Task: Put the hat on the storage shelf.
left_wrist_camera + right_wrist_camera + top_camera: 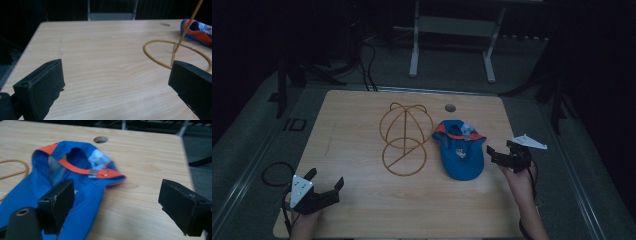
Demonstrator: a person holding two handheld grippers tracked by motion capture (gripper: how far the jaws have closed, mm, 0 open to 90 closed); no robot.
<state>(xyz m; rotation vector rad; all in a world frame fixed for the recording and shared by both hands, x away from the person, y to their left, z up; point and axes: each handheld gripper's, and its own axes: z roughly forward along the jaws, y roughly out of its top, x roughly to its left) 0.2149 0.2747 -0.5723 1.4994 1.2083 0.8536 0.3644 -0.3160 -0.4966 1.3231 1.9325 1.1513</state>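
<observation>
A blue cap (460, 150) with orange trim lies crown-down on the wooden table (357, 125), right of centre. Left of it stands a yellow wire hat stand (404, 137) with a round base ring. My right gripper (498, 152) is open just beyond the cap's right edge; in the right gripper view the cap (72, 177) lies before the left jaw, nothing between the jaws (117, 202). My left gripper (326, 181) is open near the table's front left corner, far from the cap. In the left gripper view the stand's base ring (160, 58) and the cap (197, 31) sit at right.
A round cable hole (450, 107) is in the table behind the cap. A white desk frame (452, 35) stands on the dark floor beyond the table. A cable loop (274, 172) lies off the table's left edge.
</observation>
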